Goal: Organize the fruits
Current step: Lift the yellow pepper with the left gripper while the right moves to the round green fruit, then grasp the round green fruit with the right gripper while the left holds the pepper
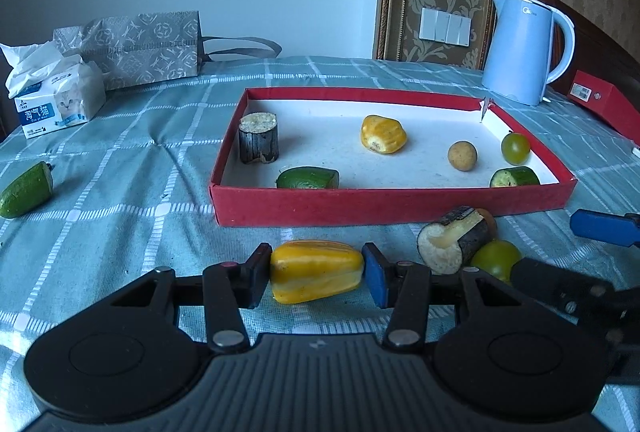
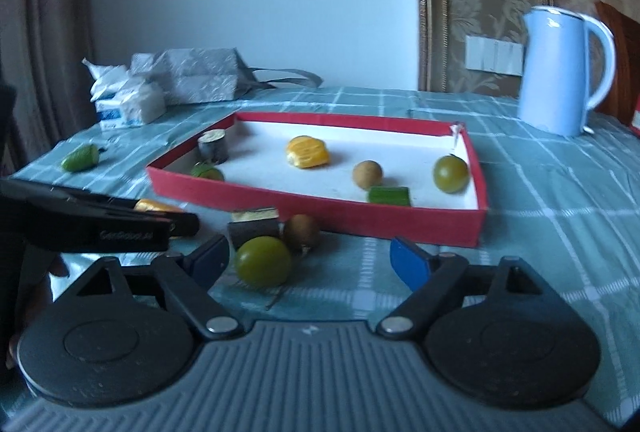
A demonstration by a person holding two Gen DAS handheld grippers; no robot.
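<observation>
My left gripper (image 1: 316,274) is shut on a yellow corn piece (image 1: 316,272), low over the cloth in front of the red tray (image 1: 392,205). My right gripper (image 2: 310,264) is open, with a green grape (image 2: 263,260) between its fingers near the left one. A dark sugarcane piece (image 2: 253,226) and a brown longan (image 2: 302,230) lie just beyond the grape. In the tray are another corn piece (image 1: 382,134), a sugarcane stump (image 1: 259,137), two cucumber pieces (image 1: 308,178), a longan (image 1: 462,155) and a grape (image 1: 515,147).
A cucumber piece (image 1: 26,189) lies on the cloth at far left. A tissue pack (image 1: 56,99) and a patterned bag (image 1: 140,47) stand at the back left. A blue kettle (image 1: 524,49) and a red box (image 1: 604,99) stand at the back right.
</observation>
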